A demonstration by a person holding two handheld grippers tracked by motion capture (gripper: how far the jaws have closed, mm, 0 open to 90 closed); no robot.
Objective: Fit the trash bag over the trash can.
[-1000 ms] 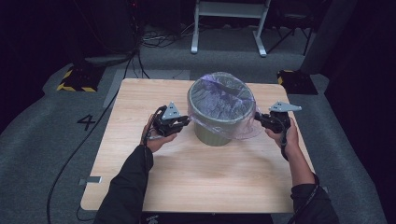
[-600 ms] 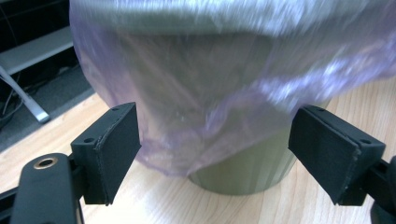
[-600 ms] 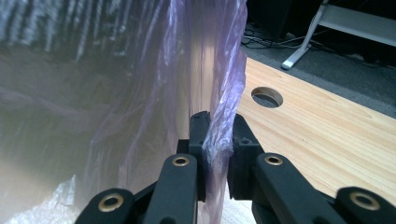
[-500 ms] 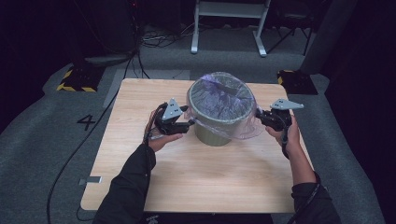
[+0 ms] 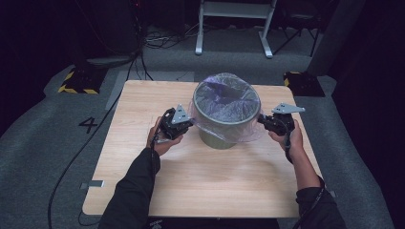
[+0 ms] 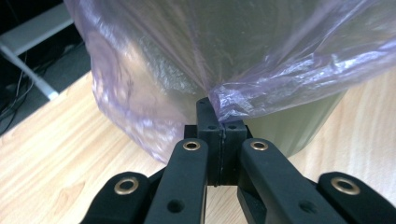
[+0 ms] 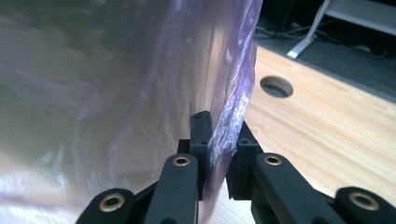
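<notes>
A grey-green bin (image 5: 224, 136) stands mid-table, lined with a clear purplish plastic bag (image 5: 227, 95) whose loose skirt hangs over the rim. My left gripper (image 5: 191, 125) is at the bin's left side. In the left gripper view its jaws (image 6: 219, 122) have just closed and pinch the bunched edge of the bag (image 6: 280, 88), with the bin wall (image 6: 299, 130) behind. My right gripper (image 5: 261, 120) is at the bin's right side. Its jaws (image 7: 219, 135) have just tightened a little on the hanging film of the bag (image 7: 116, 93).
The wooden table (image 5: 210, 181) has a round hole (image 7: 276, 87) near its far right corner. Beyond it on the grey floor are a white frame (image 5: 234, 9), two yellow-black marked blocks (image 5: 76, 81), (image 5: 301, 81) and a cable (image 5: 95, 133).
Both hands stay beside the bin. The left gripper has edged slightly closer to the bag's skirt.
</notes>
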